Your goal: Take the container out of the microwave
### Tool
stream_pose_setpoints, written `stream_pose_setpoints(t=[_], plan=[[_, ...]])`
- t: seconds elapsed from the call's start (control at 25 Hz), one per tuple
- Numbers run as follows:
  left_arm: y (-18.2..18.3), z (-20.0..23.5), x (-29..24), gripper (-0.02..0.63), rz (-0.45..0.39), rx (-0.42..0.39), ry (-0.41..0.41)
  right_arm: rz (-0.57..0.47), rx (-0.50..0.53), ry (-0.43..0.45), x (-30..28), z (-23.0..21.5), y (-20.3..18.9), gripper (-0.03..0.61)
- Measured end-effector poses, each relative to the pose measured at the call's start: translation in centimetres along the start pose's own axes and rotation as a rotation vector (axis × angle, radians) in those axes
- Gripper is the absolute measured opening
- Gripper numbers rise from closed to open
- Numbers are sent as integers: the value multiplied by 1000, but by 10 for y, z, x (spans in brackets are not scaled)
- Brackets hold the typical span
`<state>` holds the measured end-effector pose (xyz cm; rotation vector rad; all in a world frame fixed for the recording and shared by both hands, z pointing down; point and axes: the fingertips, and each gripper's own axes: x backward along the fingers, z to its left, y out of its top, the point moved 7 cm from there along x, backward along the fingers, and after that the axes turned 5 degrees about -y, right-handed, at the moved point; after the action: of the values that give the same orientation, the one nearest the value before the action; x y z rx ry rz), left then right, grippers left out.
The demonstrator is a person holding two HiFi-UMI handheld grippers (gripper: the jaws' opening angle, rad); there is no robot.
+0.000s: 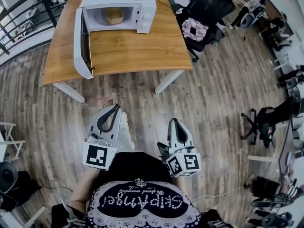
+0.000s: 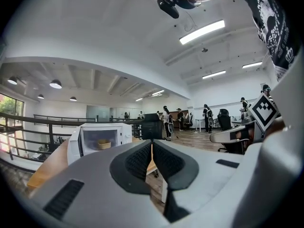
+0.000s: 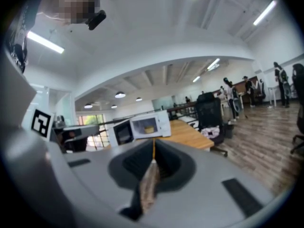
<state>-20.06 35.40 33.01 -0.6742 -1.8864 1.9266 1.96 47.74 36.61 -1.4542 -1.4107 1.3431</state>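
The white microwave [image 1: 118, 6] stands on the far side of a wooden table [image 1: 137, 49], its door [image 1: 81, 44] swung wide open to the left. A tan round container [image 1: 114, 15] sits inside the cavity. Both grippers are held low over the wooden floor, well short of the table. The left gripper [image 1: 114, 109] is shut with nothing in it, and so is the right gripper [image 1: 173, 122]. In the left gripper view the microwave [image 2: 99, 137] and container [image 2: 103, 144] show far off beyond the shut left gripper [image 2: 152, 145]. The right gripper view shows the microwave [image 3: 145, 126] past the shut right gripper [image 3: 153, 146].
A black office chair [image 1: 202, 13] with a pink-and-white cloth [image 1: 194, 30] stands at the table's right end. A dark railing [image 1: 28, 13] runs behind the table at the left. More chairs and gear [image 1: 266, 122] stand at the right. Several people [image 2: 206, 118] stand far off.
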Motion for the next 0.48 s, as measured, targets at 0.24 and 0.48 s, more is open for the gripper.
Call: stream_pose_setpoints(t=[0.24, 0.48], plan=[[8, 58, -43, 31, -11, 10, 5, 17, 25, 17, -73, 10, 23, 35], [19, 110, -78, 31, -28, 34, 6, 17, 54, 27, -139, 26, 50, 35]])
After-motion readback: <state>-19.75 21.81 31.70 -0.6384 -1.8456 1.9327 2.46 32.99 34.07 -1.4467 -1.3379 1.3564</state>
